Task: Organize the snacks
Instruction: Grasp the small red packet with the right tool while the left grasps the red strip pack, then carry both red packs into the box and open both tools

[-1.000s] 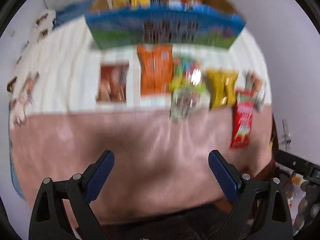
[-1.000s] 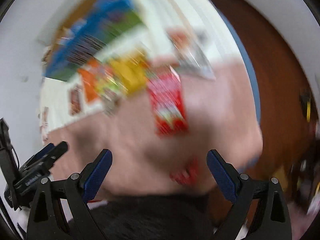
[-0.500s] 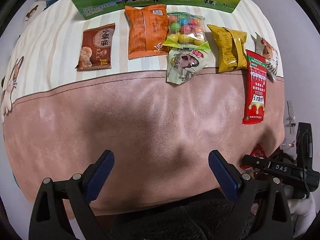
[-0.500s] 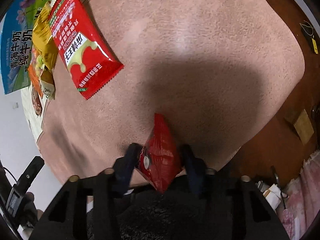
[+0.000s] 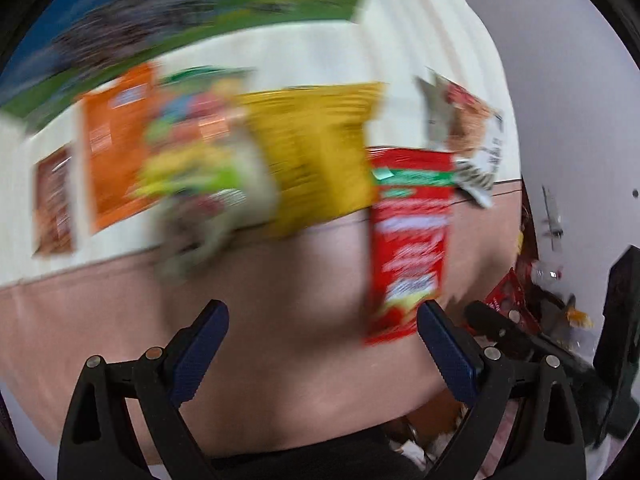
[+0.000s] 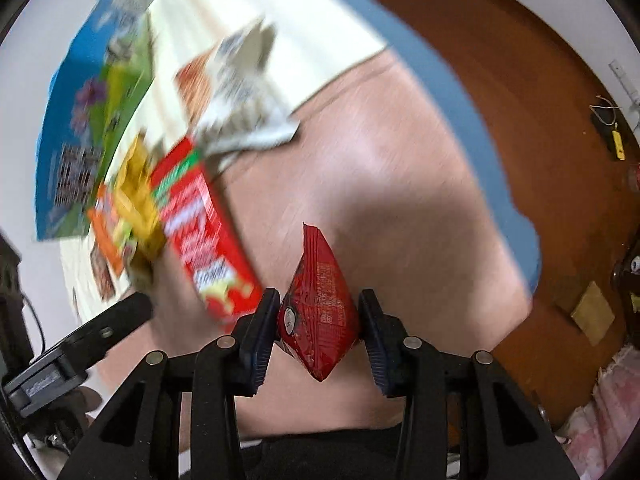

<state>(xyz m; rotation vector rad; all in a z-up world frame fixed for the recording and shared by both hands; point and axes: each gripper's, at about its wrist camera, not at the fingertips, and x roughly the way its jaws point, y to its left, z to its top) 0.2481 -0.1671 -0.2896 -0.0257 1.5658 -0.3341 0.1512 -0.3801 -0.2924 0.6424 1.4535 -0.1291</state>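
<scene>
Gripping small red packet [image 6: 318, 308] | right gripper [image 6: 319, 322] clamped | left gripper [image 5: 322, 344] wide, empty

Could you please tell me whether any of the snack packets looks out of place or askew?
The white packet lies crooked, its corner over the long red packet; blur hides detail.

Both wrist views low over bed [image 5: 280, 360], snack row [image 6: 192, 216] shared
</scene>
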